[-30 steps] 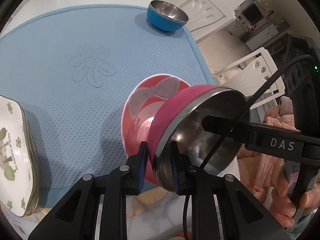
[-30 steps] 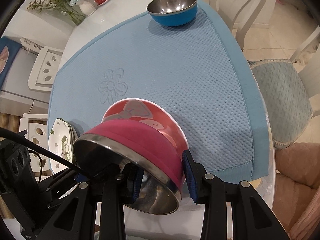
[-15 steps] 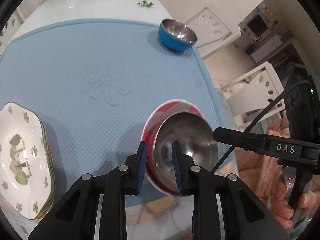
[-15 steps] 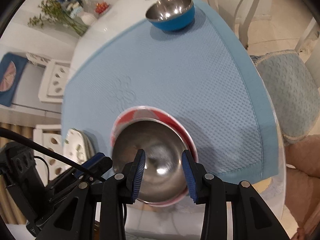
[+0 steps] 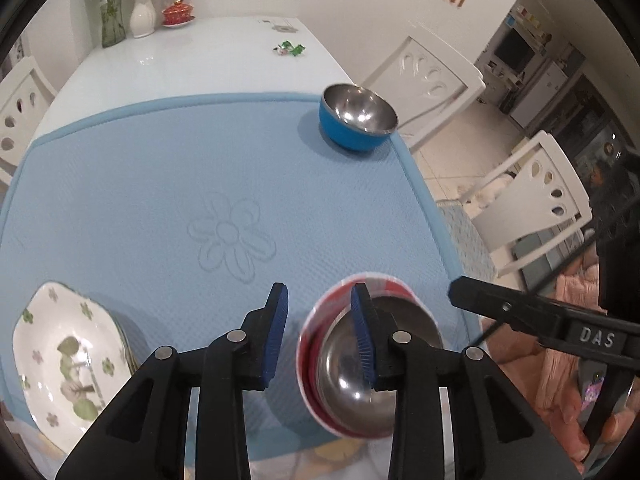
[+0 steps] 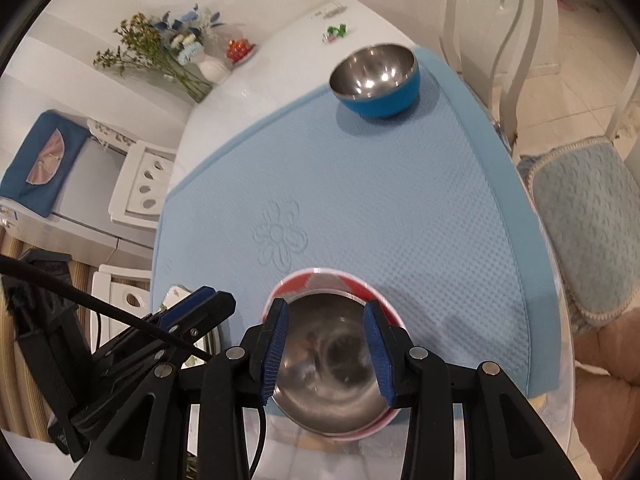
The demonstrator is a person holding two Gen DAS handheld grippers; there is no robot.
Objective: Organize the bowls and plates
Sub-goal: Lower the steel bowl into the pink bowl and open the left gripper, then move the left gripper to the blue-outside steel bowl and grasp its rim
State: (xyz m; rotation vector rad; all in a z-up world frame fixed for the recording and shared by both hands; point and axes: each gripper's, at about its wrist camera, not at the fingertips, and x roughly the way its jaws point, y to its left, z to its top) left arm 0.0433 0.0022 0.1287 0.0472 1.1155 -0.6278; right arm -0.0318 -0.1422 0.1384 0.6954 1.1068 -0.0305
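A steel-lined pink bowl (image 5: 352, 384) sits nested upright in a red bowl (image 5: 370, 280) at the near edge of the blue mat (image 5: 160, 184). It also shows in the right wrist view (image 6: 320, 360), inside the red bowl's rim (image 6: 316, 276). My left gripper (image 5: 320, 340) is open and empty above the mat, its right finger over the bowl's rim. My right gripper (image 6: 326, 356) is open above the nested bowls, holding nothing. A blue steel-lined bowl (image 5: 356, 122) (image 6: 376, 78) stands at the mat's far right corner. A stack of white floral plates (image 5: 68, 356) lies at the near left.
The white table (image 5: 192, 60) extends beyond the mat, with a vase of flowers (image 6: 176, 52), a red lidded cup (image 5: 178, 12) and a candy wrapper (image 5: 290, 49). White chairs (image 5: 532, 204) stand along the right side. The table's near edge is just below the bowls.
The pink bowl went from tilted in my left gripper's grip to nested upright in the red bowl. Both grippers opened and drew back and up.
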